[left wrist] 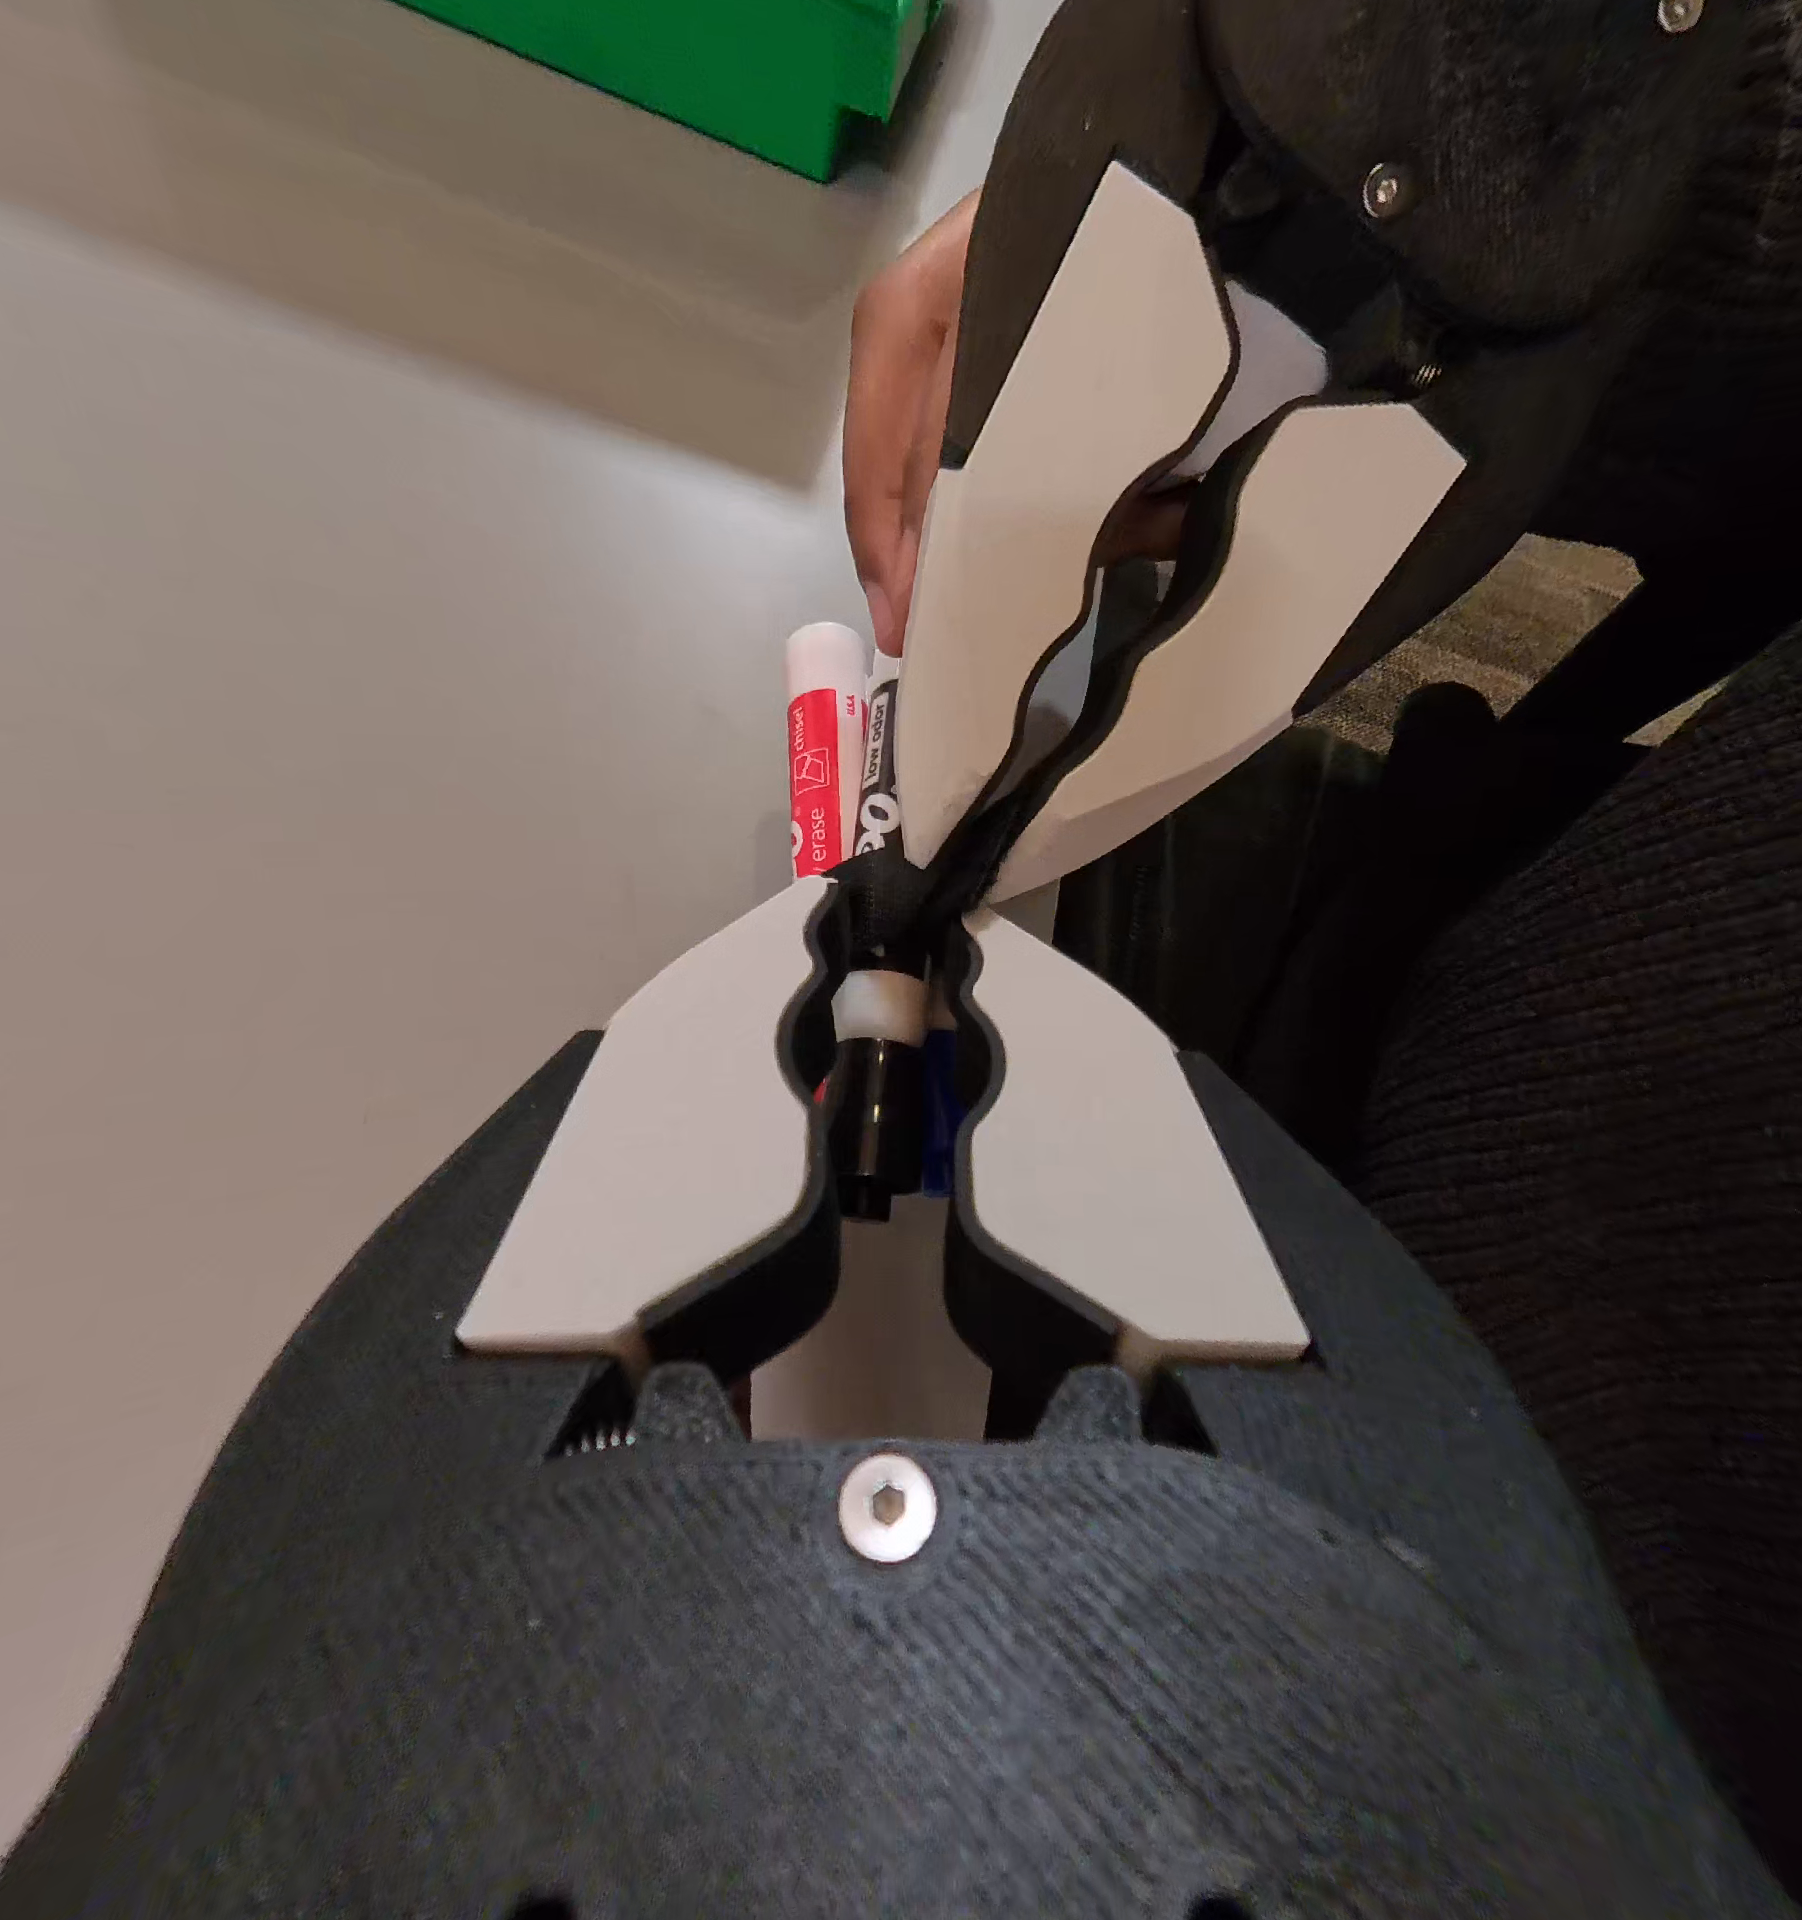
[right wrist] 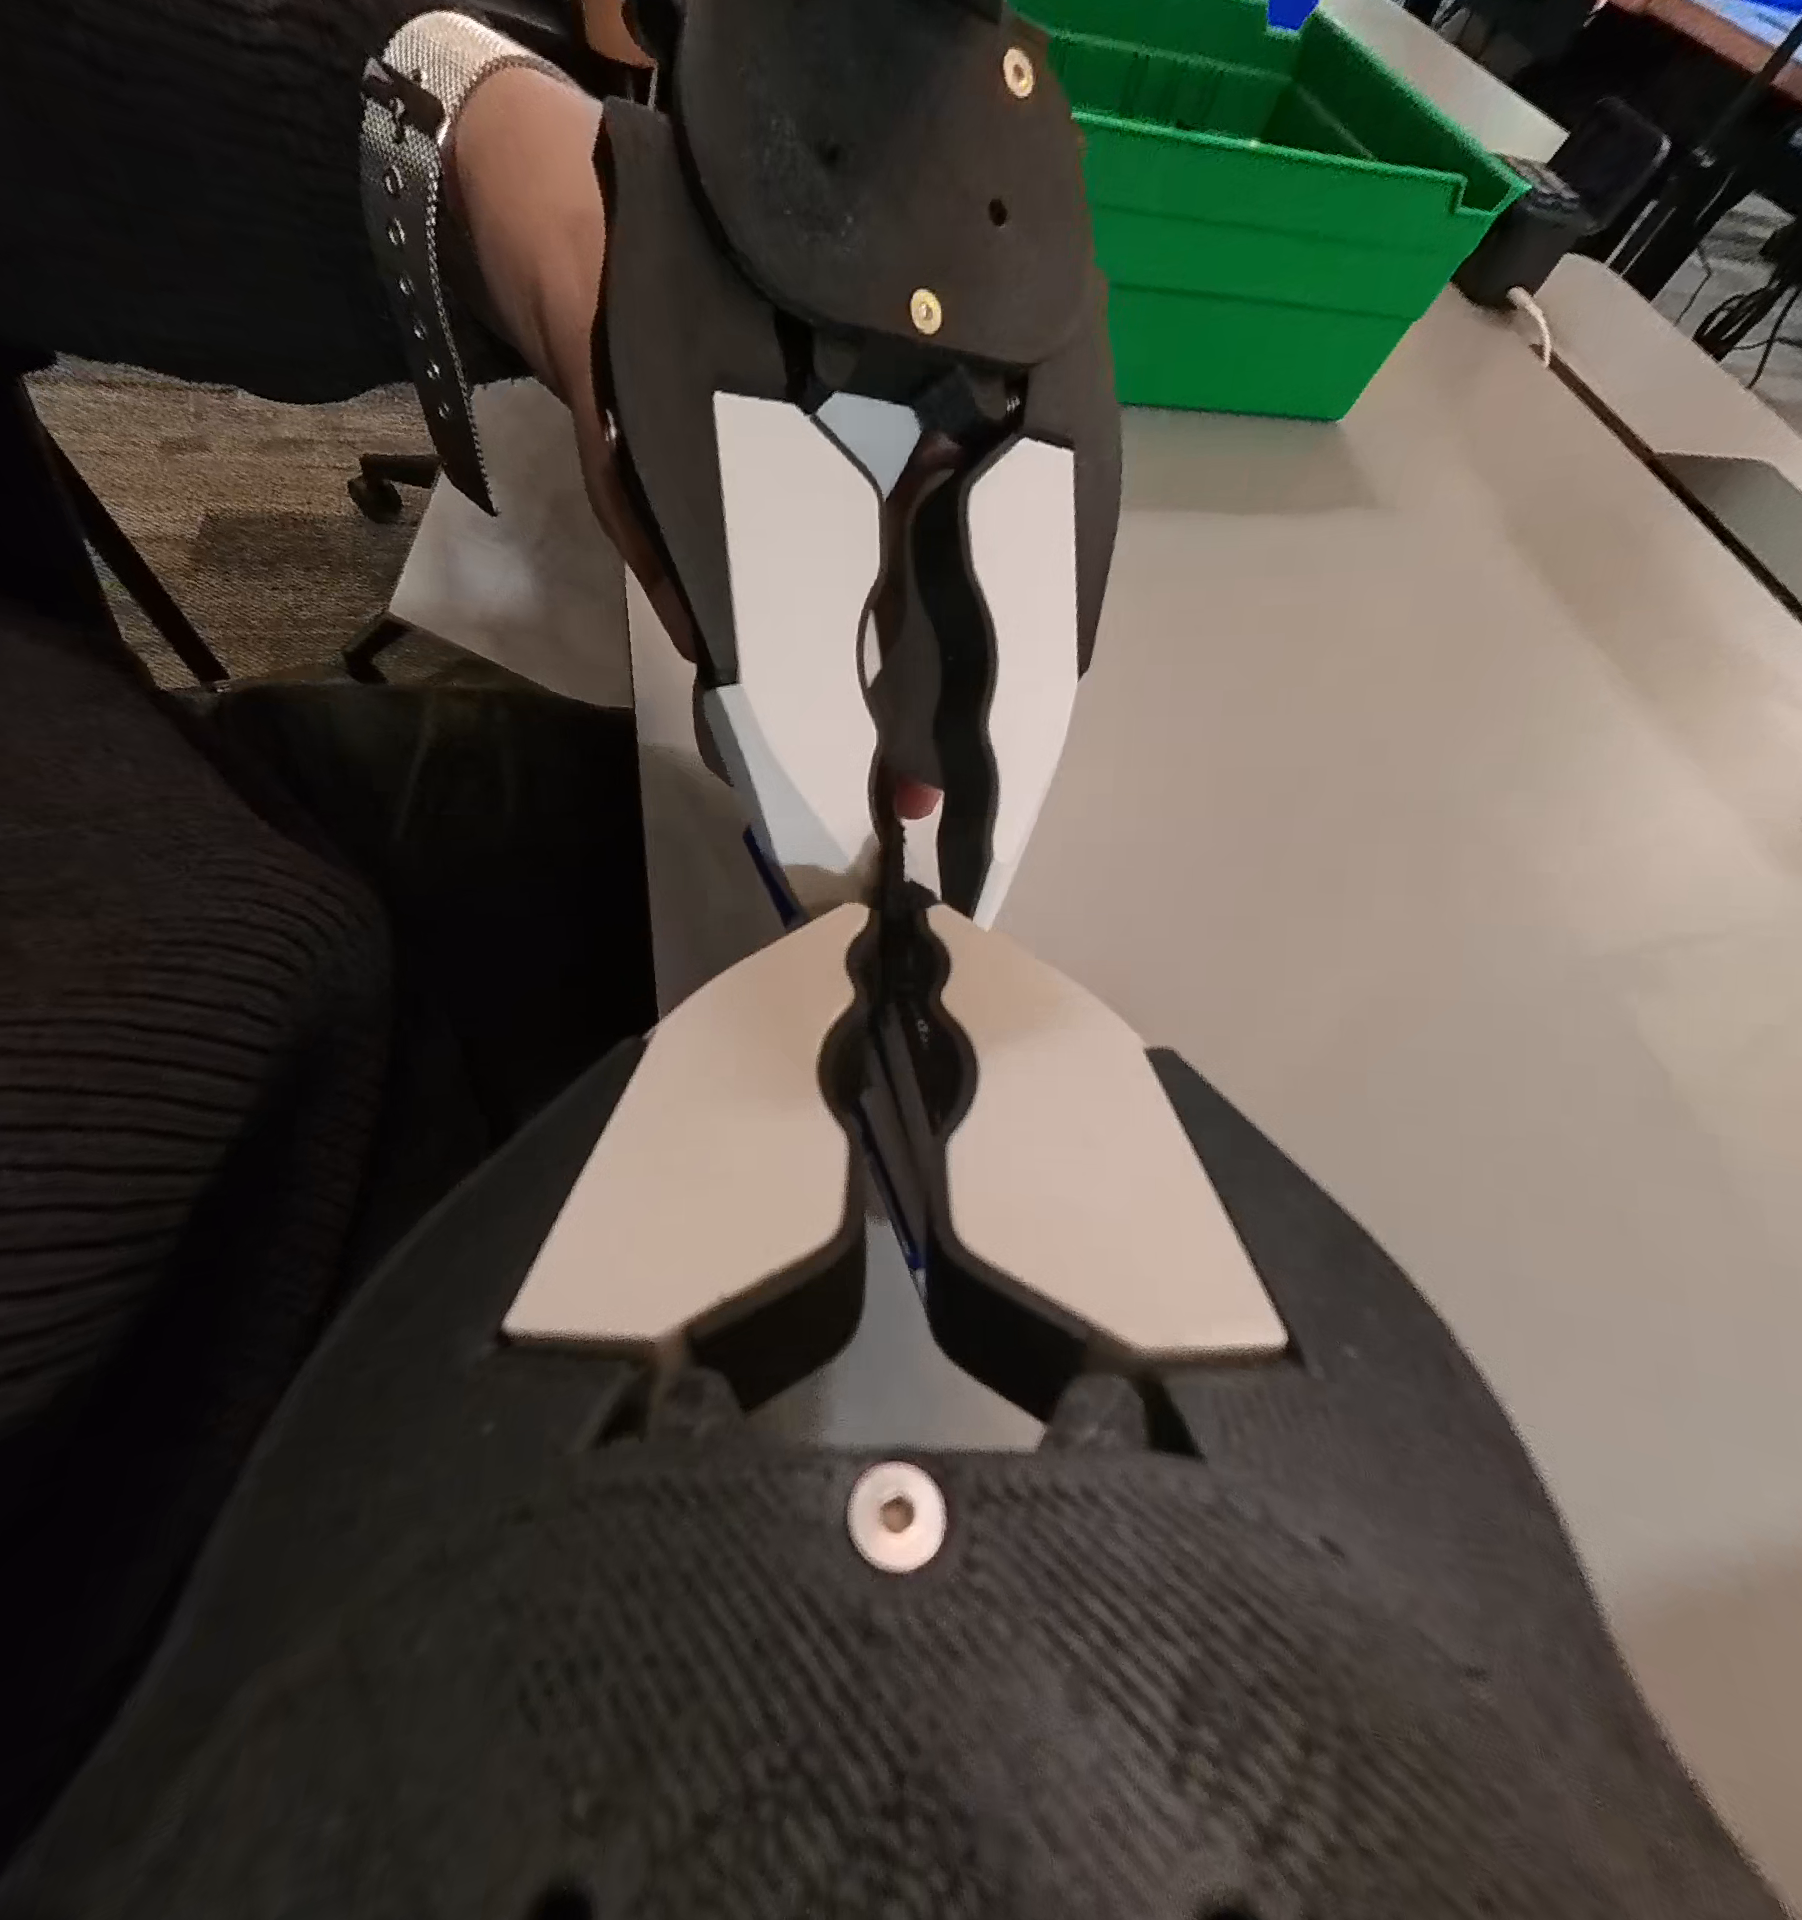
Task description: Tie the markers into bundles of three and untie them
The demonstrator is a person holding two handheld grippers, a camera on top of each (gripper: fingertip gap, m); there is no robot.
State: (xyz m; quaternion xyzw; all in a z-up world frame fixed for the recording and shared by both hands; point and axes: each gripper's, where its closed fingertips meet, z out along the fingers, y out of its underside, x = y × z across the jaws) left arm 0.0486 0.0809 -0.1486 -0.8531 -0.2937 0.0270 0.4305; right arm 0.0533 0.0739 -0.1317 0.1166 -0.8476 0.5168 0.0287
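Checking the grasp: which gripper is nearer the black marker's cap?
Left. The black marker's cap lies inside the left gripper, behind its tips; the right gripper pinches the black strap beyond it.

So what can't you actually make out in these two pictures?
- Left wrist view: how many markers are in the bundle; the left tongs and the right tongs cover most of it.
- Both views: how the black strap is fastened; the fingertips crowd over it.
- Right wrist view: the markers show only as dark slivers.
- Green bin: its contents; the wall hides them, and the left view cuts it off.
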